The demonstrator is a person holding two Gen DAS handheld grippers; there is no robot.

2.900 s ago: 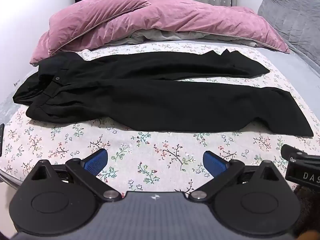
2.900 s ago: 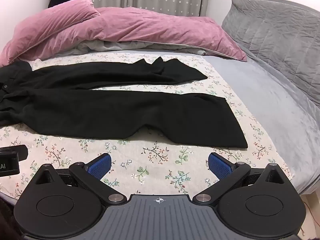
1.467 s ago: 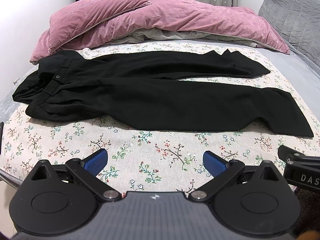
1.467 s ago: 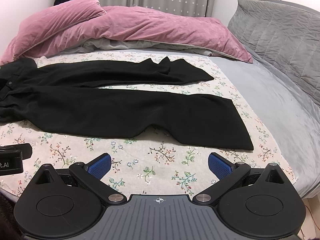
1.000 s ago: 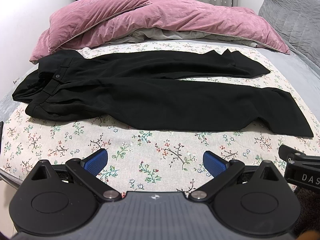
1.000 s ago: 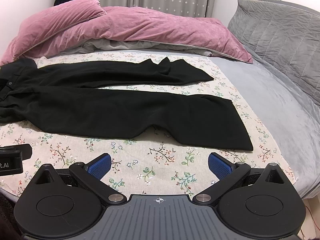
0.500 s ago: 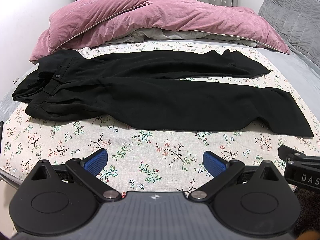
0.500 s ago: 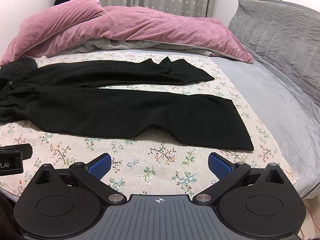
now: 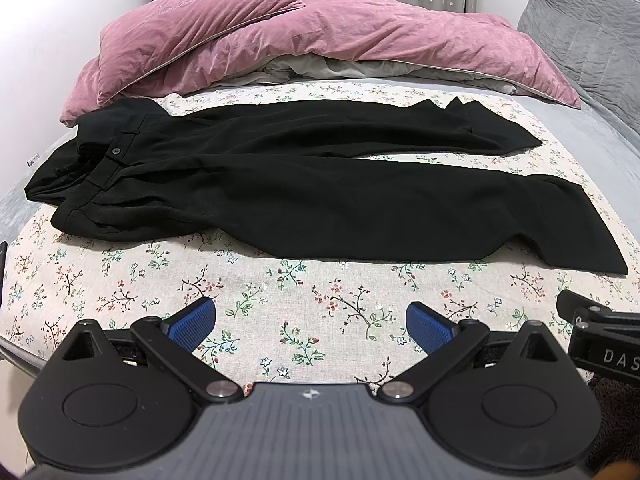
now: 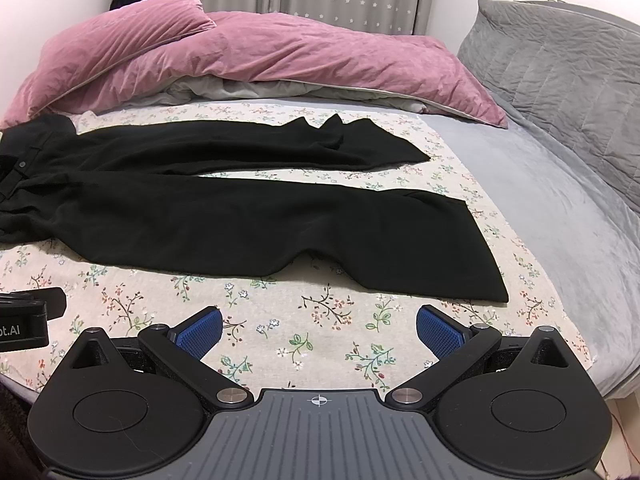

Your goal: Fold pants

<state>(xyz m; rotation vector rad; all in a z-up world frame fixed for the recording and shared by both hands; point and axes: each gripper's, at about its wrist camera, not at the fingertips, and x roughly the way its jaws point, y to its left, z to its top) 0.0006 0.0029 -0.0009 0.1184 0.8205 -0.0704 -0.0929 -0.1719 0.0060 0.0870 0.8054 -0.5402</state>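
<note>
1. The black pants (image 9: 304,192) lie unfolded on the floral sheet (image 9: 280,304), spanning the middle of the left wrist frame. The waistband sits at the centre left and the two legs run toward the right edge.
2. In the right wrist frame the pants (image 10: 240,216) fill the middle band; the nearer leg ends at the centre right, the farther leg above it, with a strip of sheet showing between them.
3. The left gripper (image 9: 311,320) sits at the bottom of its frame, its blue-padded fingers (image 9: 192,322) spread wide apart over bare sheet, short of the pants and holding nothing.
4. The right gripper (image 10: 318,330) sits likewise at the bottom of its frame, fingers (image 10: 440,332) wide apart and empty, just below the near leg's hem.
5. A pink duvet (image 9: 320,40) lies bunched across the upper part of both frames, behind the pants.
6. A grey quilted headboard (image 10: 560,64) fills the upper right of the right wrist frame.
</note>
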